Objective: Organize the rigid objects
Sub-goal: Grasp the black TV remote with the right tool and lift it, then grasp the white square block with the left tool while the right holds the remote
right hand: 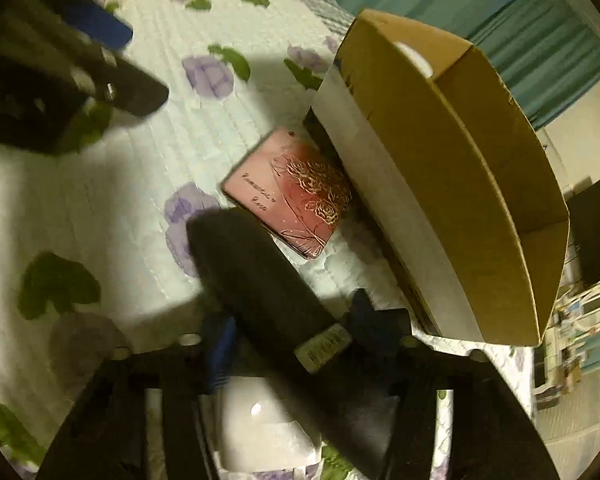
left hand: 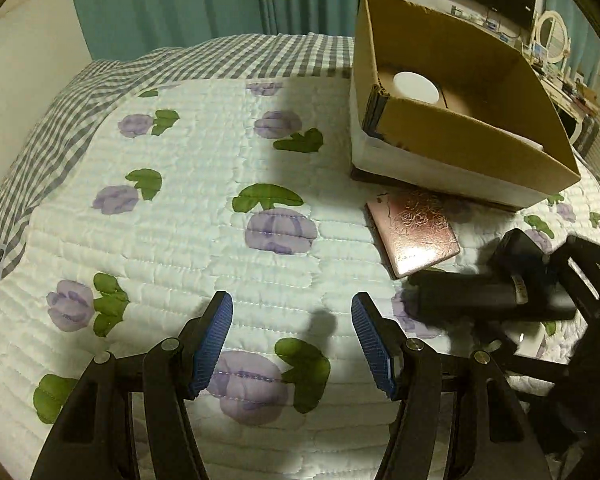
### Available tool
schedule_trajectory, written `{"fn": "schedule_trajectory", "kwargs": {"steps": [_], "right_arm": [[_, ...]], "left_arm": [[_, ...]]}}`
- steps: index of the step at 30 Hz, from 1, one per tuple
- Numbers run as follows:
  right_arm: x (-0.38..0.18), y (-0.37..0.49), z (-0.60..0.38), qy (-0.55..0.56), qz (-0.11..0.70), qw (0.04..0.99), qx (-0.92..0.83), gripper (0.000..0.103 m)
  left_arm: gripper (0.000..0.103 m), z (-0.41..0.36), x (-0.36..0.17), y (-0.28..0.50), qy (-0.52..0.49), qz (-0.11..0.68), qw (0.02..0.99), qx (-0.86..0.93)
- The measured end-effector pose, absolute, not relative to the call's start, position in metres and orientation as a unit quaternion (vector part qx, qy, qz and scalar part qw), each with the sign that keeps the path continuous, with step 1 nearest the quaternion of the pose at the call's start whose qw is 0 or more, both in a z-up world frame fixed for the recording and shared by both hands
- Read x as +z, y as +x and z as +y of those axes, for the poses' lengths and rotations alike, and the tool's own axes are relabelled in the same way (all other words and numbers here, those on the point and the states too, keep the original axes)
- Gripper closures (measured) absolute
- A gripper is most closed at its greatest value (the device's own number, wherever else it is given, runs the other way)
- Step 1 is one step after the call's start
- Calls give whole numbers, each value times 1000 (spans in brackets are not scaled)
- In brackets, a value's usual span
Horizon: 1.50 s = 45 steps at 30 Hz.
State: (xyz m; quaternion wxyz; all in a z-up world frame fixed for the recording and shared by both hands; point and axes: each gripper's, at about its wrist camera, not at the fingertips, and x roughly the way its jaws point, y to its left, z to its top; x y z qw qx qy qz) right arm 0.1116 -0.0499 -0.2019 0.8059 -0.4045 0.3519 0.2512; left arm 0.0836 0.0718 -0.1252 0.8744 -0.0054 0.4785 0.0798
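My right gripper [right hand: 292,332] is shut on a long black tube [right hand: 260,264] with a barcode label, the blue pads against its sides. The tube points at a pink box [right hand: 292,196] with gold roses, which lies flat on the quilt against a cardboard box [right hand: 460,160]. In the left wrist view the black tube [left hand: 480,300] and right gripper [left hand: 512,280] sit at the right, just below the pink box [left hand: 414,232]. My left gripper [left hand: 292,304] stands open over the quilt with nothing between its fingers. A white round lid [left hand: 416,86] lies inside the cardboard box [left hand: 472,120].
A white rounded object [right hand: 260,420] lies on the quilt under my right gripper. The floral quilt [left hand: 180,240] covers a bed with a checked sheet at its far edge. Teal curtains hang behind, and a cluttered desk [left hand: 560,80] with a monitor stands beyond the box.
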Motion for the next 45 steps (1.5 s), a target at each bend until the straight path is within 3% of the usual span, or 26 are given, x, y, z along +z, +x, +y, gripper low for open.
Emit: {"fn": "schedule_trajectory", "kwargs": {"steps": [4, 9, 21, 41, 45], "right_arm": [[-182, 110, -62, -361, 358, 822, 258, 78], [-150, 111, -85, -293, 366, 847, 253, 84], [-106, 100, -158, -178, 375, 884, 215, 85], [-134, 124, -197, -133, 430, 875, 176, 85], [-134, 125, -197, -128, 431, 876, 175, 85]], "left_arm": [[38, 70, -122, 82, -1, 474, 876, 85], [38, 61, -114, 79, 14, 465, 880, 90], [38, -15, -107, 76, 23, 468, 883, 5], [38, -94, -175, 91, 93, 556, 816, -124], [45, -82, -166, 89, 67, 540, 829, -130]]}}
